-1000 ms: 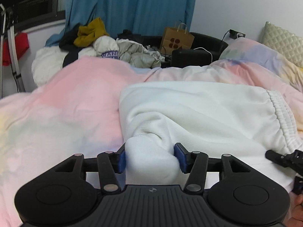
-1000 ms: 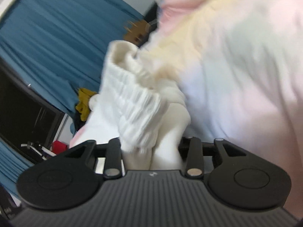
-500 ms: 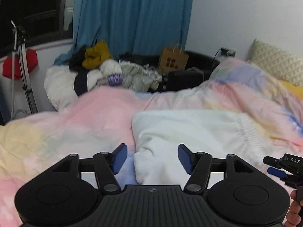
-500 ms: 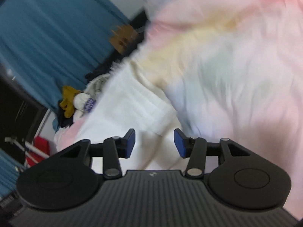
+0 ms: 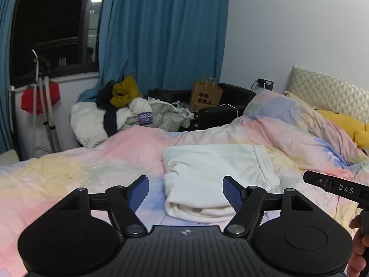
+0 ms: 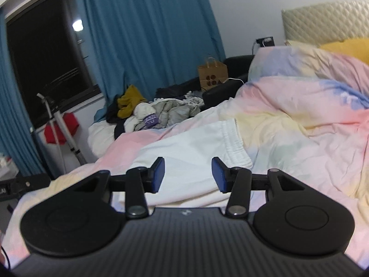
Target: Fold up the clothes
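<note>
White folded pants (image 5: 214, 175) lie on bed ahead of both grippers, L (image 5: 185, 192) & R (image 6: 188, 173), jaws apart, empty.

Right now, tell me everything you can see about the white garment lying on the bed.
The white garment looks like soft, thick cotton, probably sweatpants, with a gathered elastic waistband along its right edge. It lies folded into a rough rectangle, layers stacked at the near edge, flat on the pastel duvet, which is all that touches it. The left gripper and the right gripper hang above it with jaws apart and nothing between them.
</note>
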Demonstrator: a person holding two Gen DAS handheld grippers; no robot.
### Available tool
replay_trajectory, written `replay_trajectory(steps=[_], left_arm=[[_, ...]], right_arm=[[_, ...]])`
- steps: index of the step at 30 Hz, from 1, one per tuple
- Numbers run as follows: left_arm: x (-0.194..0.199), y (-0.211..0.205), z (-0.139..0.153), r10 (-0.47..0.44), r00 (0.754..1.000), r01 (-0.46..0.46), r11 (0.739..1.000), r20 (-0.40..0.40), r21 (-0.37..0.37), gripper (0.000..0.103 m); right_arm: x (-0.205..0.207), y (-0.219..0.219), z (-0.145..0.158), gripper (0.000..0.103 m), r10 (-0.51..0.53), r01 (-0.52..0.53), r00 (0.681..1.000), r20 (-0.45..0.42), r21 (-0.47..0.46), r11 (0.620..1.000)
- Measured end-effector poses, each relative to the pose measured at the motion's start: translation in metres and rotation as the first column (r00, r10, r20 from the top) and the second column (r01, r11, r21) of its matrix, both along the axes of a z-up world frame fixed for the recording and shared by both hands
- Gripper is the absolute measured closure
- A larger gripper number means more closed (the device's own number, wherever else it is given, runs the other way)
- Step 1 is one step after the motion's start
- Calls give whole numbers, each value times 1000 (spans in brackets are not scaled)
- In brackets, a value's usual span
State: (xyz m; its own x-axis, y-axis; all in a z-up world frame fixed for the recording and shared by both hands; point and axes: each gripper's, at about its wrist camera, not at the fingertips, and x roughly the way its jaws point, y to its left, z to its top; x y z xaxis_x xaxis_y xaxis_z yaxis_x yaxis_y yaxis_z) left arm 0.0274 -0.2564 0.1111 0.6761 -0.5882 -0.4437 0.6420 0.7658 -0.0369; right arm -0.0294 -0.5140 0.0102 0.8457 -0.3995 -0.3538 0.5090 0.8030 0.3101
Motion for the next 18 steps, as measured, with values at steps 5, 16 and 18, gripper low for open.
replay_trajectory(steps=[5, 16, 18], left_arm=[[-39, 30, -1, 29, 1000, -29, 999, 5, -20, 27], [-76, 59, -20, 58, 995, -59, 998, 80, 10, 18], [-72, 62, -26, 58, 996, -58, 998, 65, 6, 14]], right_arm=[[-18, 31, 4, 54, 49, -50, 999, -18, -35, 998], [-16, 62, -22, 47, 81, -84, 996, -42, -65, 994], [-14, 61, -26, 42, 66, -68, 997, -45, -50, 996]])
